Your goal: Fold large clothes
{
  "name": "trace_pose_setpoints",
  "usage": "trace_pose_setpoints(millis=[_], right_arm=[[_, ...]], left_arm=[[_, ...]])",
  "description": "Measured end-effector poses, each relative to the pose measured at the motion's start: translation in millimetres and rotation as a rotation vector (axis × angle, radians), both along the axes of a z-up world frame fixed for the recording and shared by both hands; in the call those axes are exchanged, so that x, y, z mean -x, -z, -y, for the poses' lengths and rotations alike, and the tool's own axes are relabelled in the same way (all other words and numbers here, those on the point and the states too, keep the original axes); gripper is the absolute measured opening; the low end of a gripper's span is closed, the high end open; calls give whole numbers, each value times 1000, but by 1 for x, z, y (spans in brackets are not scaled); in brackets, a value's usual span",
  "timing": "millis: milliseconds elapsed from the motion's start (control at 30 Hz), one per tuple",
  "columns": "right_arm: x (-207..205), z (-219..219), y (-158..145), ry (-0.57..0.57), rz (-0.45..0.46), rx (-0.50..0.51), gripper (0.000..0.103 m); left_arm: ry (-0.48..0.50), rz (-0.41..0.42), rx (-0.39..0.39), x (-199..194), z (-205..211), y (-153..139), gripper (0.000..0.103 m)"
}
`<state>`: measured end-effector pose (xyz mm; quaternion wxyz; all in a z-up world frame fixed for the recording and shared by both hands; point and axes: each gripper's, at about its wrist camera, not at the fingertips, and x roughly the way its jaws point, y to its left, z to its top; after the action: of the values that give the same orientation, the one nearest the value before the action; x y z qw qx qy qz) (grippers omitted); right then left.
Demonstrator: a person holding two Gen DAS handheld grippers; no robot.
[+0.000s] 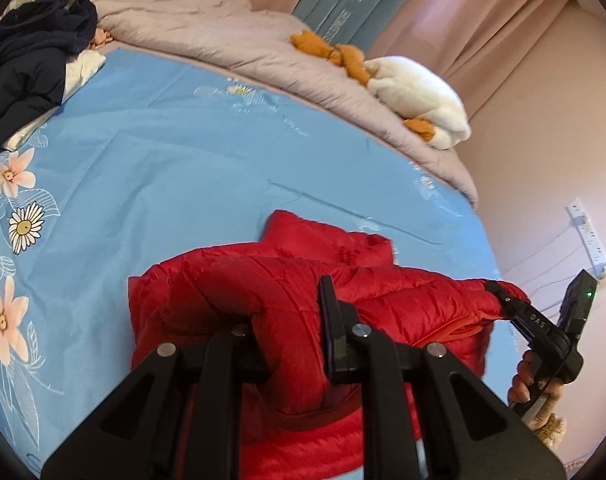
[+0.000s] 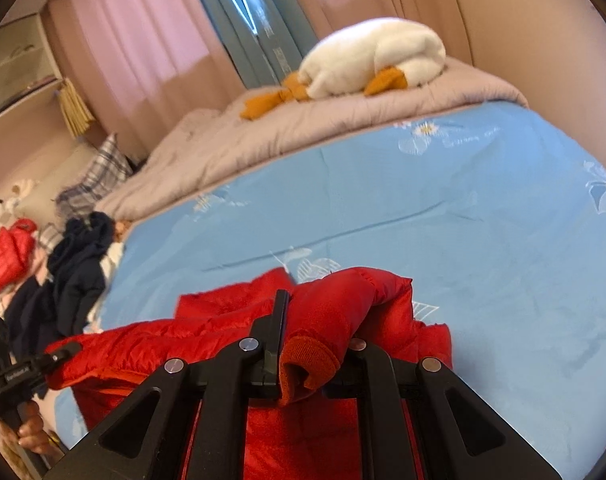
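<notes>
While folding the red jacket (image 1: 303,320) on the bed (image 1: 163,168): both grippers pinching fabric.

Left gripper (image 1: 287,320) clamped on a puffy fold, right gripper (image 2: 319,344) clamped on a sleeve near its ribbed cuff (image 2: 307,364), jaws nearly together. Held at opposite ends, probably to carry one layer forward over the rest lying ahead of and beneath the fingers. Dark clothes (image 1: 31,64) piled well off to the left.
</notes>
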<state>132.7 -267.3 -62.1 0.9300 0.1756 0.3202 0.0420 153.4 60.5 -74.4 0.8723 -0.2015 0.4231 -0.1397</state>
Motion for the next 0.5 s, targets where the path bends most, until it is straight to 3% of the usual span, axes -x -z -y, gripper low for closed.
trace_pose_setpoints(millis=[300,500], right_arm=[[-30,5,21,16,-87,-22,12],[-23,13,11,-8,-58,-45,27]], left_arm=[[-14,-63,-16,-32,1,26,23],[24,-59,40,-30,-7,14,34]])
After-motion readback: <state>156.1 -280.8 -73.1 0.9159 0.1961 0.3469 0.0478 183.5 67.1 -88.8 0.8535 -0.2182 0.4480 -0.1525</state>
